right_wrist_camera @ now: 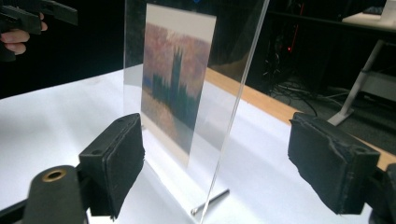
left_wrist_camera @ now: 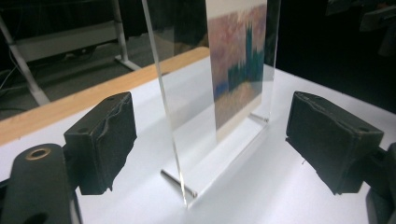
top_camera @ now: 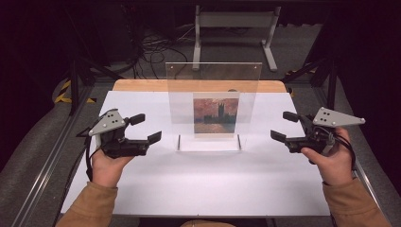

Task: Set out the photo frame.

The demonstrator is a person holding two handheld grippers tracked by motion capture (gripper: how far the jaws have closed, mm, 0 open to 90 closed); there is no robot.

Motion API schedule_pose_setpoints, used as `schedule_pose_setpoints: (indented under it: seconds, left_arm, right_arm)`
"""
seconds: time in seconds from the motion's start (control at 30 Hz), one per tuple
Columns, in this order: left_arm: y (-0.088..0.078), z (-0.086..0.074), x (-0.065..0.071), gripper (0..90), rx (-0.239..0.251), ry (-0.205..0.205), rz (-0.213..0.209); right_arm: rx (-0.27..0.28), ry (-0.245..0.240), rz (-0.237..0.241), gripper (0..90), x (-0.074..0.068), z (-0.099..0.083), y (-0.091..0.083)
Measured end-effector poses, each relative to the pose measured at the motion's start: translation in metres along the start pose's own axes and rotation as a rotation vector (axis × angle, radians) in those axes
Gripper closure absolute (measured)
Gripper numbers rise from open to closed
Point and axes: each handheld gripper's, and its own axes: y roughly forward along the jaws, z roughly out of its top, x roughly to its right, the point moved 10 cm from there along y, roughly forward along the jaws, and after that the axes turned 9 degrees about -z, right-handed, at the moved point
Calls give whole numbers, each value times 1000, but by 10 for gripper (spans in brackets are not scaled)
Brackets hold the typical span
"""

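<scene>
Frame point(top_camera: 213, 106) upright between left tongs point(top_camera: 144, 127) and right tongs point(top_camera: 283, 125); both wide open, empty, flanking its side edges.

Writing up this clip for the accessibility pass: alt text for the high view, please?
A clear acrylic frame holding a painting print of towers at sunset stands upright mid-table. A person's left gripper and right gripper flank it, jaws open and apart from its side edges.
</scene>
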Motion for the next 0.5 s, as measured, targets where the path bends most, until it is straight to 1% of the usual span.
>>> schedule_pose_setpoints:
  seconds: [0.07, 0.1, 0.17, 0.2, 0.23, 0.27, 0.3, 0.33, 0.37, 0.4, 0.5]
  left_arm:
    - [-3, -11, 1, 153, -11, 1, 4]
    - [-5, -16, 1, 151, -19, 8, 8]
    - [-8, -29, 0, 147, -32, 1, 17]
    - [-8, -29, 0, 146, -32, 1, 17]
    - [-10, -39, -2, 145, -33, -10, 25]
    - [-10, -39, -2, 144, -33, -10, 25]
    - [-11, -44, -2, 142, -31, -13, 22]
    - [-12, -51, -3, 142, -31, -25, 26]
    - [-12, -57, -4, 141, -33, -27, 29]
    - [-12, -62, -4, 141, -34, -36, 32]
    - [-12, -76, -7, 140, -38, -43, 45]
  right_arm:
    - [-6, 4, -4, 185, 0, -8, -3]
    - [-11, 8, -4, 185, 0, -14, -5]
    - [-16, 18, -6, 184, 0, -22, -6]
    - [-16, 18, -6, 184, 0, -22, -6]
    - [-25, 31, -7, 182, 0, -32, -7]
    - [-30, 36, -7, 183, 0, -37, -7]
    - [-31, 44, -6, 182, 0, -42, -6]
    - [-31, 44, -6, 182, 0, -42, -6]
    - [-34, 52, -7, 181, 0, -48, -6]
    - [-42, 50, -13, 181, 0, -54, -5]
    - [-53, 49, -11, 180, -1, -68, -3]
